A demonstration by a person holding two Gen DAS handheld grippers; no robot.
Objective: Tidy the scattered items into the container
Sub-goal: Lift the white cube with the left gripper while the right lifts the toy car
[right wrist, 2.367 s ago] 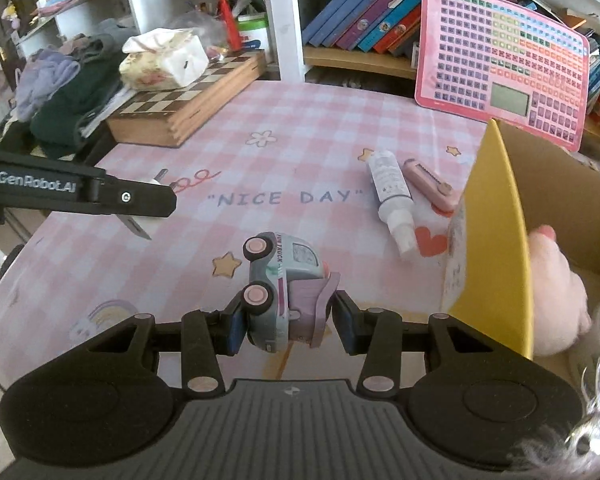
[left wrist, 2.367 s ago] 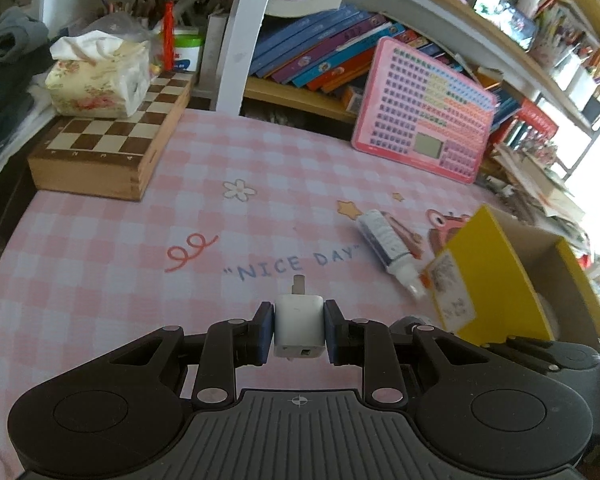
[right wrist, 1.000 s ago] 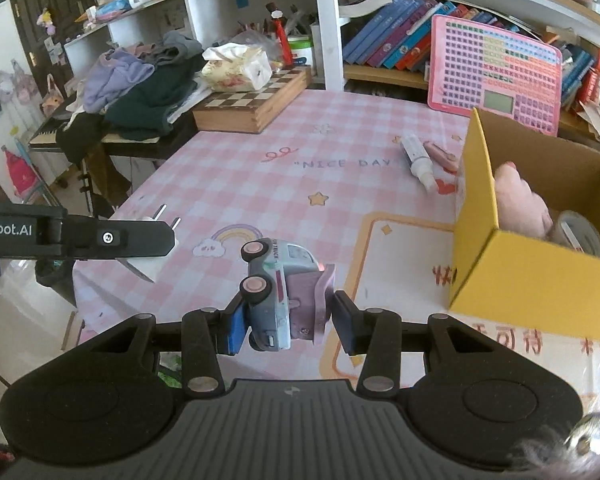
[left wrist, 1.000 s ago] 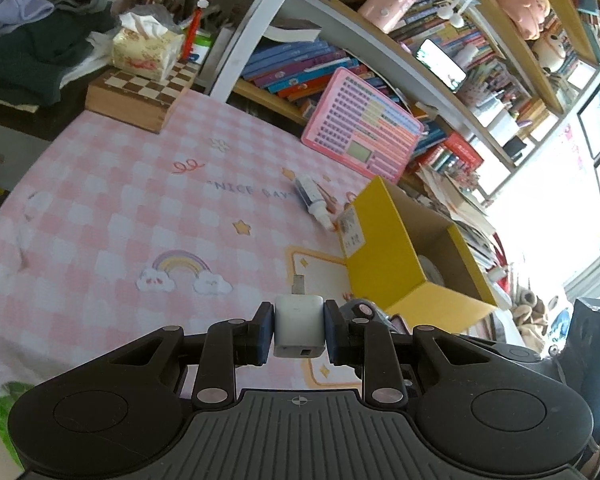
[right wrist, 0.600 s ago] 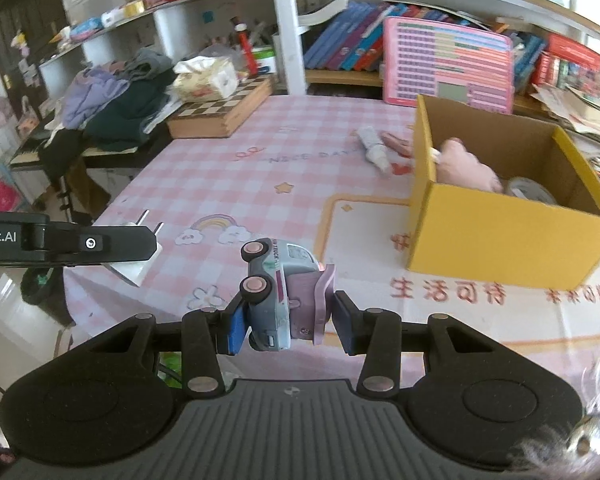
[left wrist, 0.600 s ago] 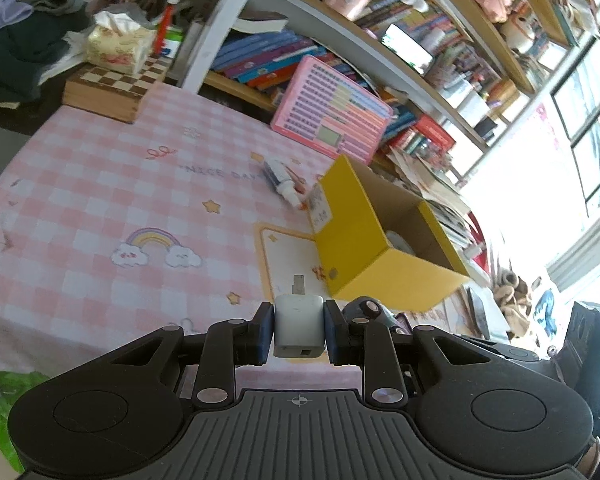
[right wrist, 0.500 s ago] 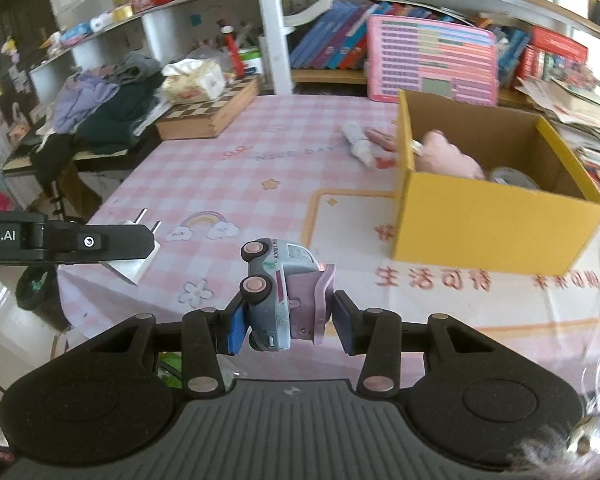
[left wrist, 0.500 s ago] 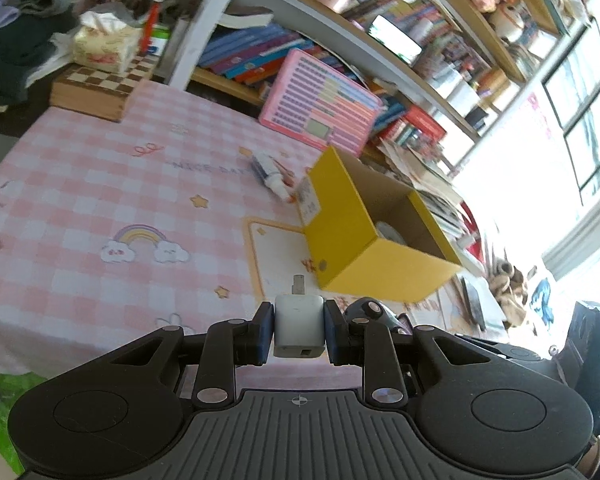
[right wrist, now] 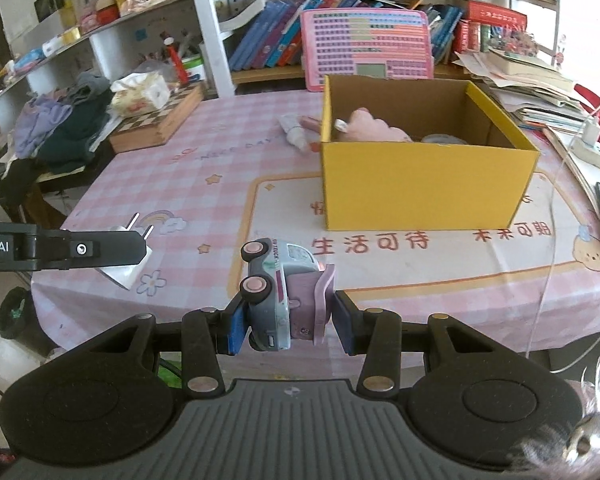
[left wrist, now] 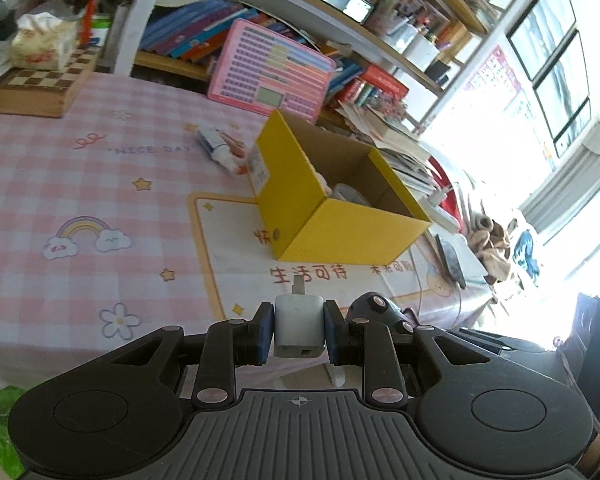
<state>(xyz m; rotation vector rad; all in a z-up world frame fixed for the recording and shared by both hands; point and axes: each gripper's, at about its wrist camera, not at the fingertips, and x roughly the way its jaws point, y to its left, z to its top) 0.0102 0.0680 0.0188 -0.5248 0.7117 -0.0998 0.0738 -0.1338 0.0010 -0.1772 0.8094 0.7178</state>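
Now yellow box [right wrist: 424,184] holds pink plush [right wrist: 374,131]; left tongs [left wrist: 299,333] grip charger [left wrist: 299,330], right tongs [right wrist: 289,326] toy truck [right wrist: 281,292].

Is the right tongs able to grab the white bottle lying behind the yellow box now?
Probably not. The right tongs are already shut on the grey toy truck, and the yellow cardboard box stands partly in front of the white bottle across the table.
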